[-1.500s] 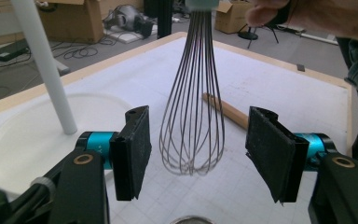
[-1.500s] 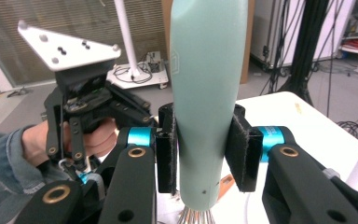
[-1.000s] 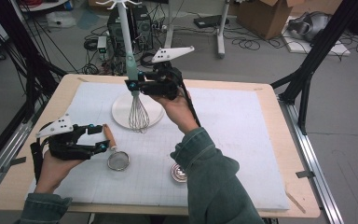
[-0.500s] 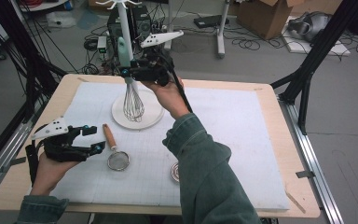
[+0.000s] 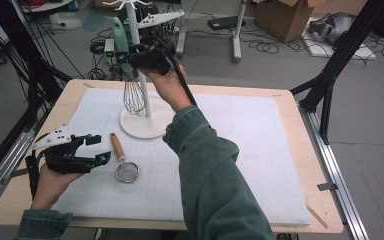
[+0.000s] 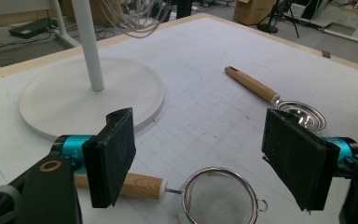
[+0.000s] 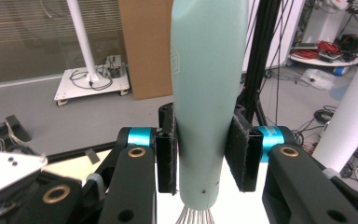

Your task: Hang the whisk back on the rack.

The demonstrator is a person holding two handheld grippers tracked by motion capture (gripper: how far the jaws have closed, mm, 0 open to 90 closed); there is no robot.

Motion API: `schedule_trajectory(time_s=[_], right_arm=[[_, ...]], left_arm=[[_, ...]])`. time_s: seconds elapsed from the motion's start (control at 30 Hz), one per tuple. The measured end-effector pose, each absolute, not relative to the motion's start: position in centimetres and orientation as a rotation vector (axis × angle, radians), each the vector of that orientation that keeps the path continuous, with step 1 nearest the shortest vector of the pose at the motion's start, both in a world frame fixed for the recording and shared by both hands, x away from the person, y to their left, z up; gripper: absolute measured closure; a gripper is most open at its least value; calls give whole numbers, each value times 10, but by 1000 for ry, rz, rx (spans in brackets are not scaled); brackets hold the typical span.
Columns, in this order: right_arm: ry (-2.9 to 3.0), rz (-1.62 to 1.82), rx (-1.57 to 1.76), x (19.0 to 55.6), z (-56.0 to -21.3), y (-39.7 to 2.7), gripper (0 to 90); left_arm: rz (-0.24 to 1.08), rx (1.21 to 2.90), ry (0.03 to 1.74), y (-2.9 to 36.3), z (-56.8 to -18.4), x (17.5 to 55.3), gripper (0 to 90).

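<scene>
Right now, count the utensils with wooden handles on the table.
2: a strainer beside the left gripper, and a spoon further along the mat, behind the person's sleeve in the high view.

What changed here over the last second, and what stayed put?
The right gripper, shut on the whisk by its mint handle, lifted it up beside the white stand's pole, wires now clear of the base. The left gripper has just been opening its fingers, nothing between them. The wooden-handled strainer on the mat stayed where it lay.
</scene>
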State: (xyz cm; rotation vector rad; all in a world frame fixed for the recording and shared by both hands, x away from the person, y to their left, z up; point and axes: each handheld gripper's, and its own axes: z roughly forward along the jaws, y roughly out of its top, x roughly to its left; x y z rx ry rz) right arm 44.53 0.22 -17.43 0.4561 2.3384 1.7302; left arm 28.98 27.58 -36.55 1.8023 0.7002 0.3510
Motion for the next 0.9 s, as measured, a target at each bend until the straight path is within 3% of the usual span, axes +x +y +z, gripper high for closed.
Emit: schedule_trajectory(time_s=[0.9], right_arm=[[2292,1611,624,467,-160,16,676]], left_arm=[[351,1796,694,280,-365,290,259]])
